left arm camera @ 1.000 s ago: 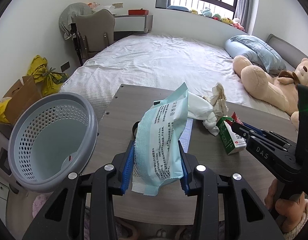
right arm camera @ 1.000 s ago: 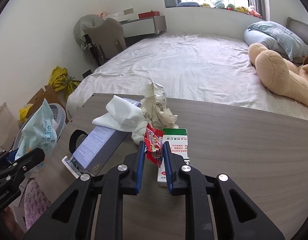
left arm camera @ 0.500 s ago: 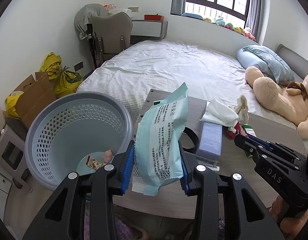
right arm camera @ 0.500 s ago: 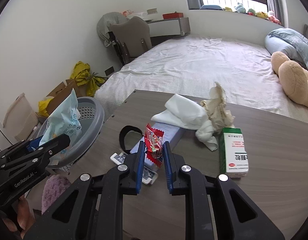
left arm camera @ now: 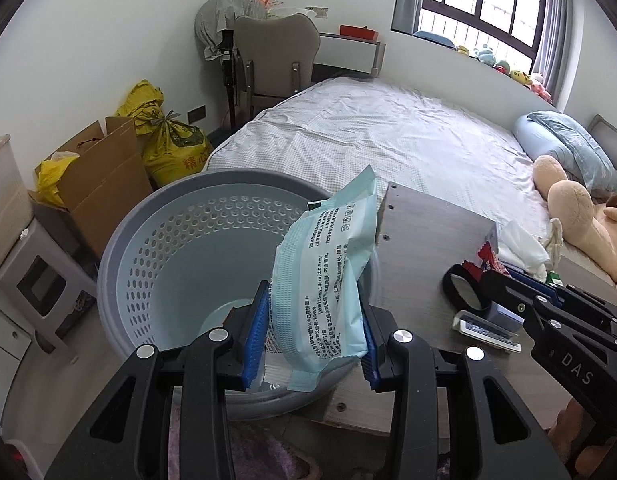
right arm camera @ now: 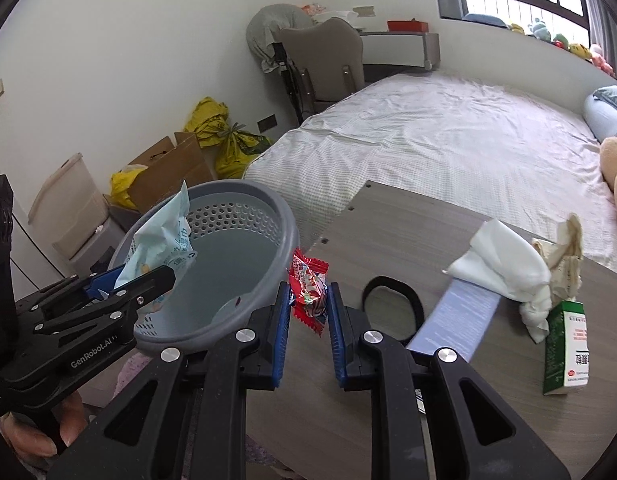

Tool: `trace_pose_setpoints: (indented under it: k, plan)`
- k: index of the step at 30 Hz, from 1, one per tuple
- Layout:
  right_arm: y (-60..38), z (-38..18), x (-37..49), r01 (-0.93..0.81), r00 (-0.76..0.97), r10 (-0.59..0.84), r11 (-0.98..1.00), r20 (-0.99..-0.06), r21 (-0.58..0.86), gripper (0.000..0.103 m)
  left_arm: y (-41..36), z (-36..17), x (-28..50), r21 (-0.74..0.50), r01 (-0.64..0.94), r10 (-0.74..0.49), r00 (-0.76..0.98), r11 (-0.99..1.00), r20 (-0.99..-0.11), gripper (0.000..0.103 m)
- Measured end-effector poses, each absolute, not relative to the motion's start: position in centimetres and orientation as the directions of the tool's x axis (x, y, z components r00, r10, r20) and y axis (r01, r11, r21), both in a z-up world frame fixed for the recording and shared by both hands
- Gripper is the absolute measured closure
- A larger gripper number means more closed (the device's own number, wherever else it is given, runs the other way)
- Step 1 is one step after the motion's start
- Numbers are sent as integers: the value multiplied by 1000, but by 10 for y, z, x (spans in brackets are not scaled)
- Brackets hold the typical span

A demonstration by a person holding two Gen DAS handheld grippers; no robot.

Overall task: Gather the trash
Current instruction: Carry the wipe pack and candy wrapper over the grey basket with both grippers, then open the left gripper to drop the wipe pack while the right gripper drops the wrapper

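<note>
The left gripper (left arm camera: 312, 334) has its blue-padded fingers (left arm camera: 257, 336) clamped on one pale teal plastic wipes packet (left arm camera: 328, 280), which stands upright above the open mouth of the round grey perforated plastic basket (left arm camera: 148, 248). The basket sits just beside the left edge of the grey wood-grain bench (left arm camera: 424, 248), its rim close against that edge; a few small scraps lie at its bottom. To its other side stand a brown cardboard box (left arm camera: 104, 176) and yellow bags (left arm camera: 168, 140), leaving little room there.

The right gripper (right arm camera: 308, 320) holds one red candy wrapper (right arm camera: 308, 292) between its narrow-set fingers (right arm camera: 282, 332), over the bench's left edge and just beside the basket rim (right arm camera: 284, 224).

On the bench lie one black ring-shaped band (right arm camera: 392, 308), one flat pale blue box (right arm camera: 456, 320), one white cloth (right arm camera: 504, 268), one crumpled beige paper (right arm camera: 564, 252) and one green-and-white carton (right arm camera: 568, 348), clustered toward the right. Beyond the bench's far edge lies the bed (right arm camera: 448, 140).
</note>
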State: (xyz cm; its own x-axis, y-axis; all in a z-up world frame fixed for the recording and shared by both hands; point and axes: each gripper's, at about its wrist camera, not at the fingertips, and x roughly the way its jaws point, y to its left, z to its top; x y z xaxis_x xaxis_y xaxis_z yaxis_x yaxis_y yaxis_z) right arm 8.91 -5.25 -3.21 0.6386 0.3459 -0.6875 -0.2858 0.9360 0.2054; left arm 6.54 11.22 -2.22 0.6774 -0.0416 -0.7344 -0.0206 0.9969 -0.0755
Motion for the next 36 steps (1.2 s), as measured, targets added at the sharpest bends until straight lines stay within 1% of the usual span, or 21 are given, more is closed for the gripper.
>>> trace_pose_setpoints:
  k: [11, 21, 24, 26, 27, 29, 31, 36]
  plan:
    - [11, -43, 119, -378, 568, 421, 897, -707, 231, 84, 165, -47, 83, -80, -97, -1, 626, 992, -780, 65]
    - [30, -55, 140, -402, 532, 438, 884, -724, 239, 84, 177, -55, 95, -86, -107, -2, 614, 991, -789, 65]
    - [31, -55, 143, -401, 533, 436, 885, -725, 237, 82, 177, -53, 96, -84, -108, 1, 617, 991, -787, 65]
    - [29, -54, 143, -398, 536, 440, 884, -721, 244, 81, 176, -52, 95, -85, -108, 0, 619, 990, -785, 62]
    - [28, -54, 142, -399, 538, 444, 883, -717, 247, 78, 176, -51, 95, -89, -106, -4, 620, 990, -785, 61]
    - [26, -52, 140, -394, 551, 443, 885, -708, 247, 65, 176, -50, 94, -87, -110, 0, 621, 990, -784, 53]
    - [25, -50, 139, -391, 557, 441, 887, -704, 246, 64, 176, -49, 92, -86, -114, 4, 623, 990, -782, 48]
    - [23, -49, 137, -386, 562, 436, 890, -703, 244, 64, 179, -47, 89, -78, -127, 18, 623, 989, -782, 45]
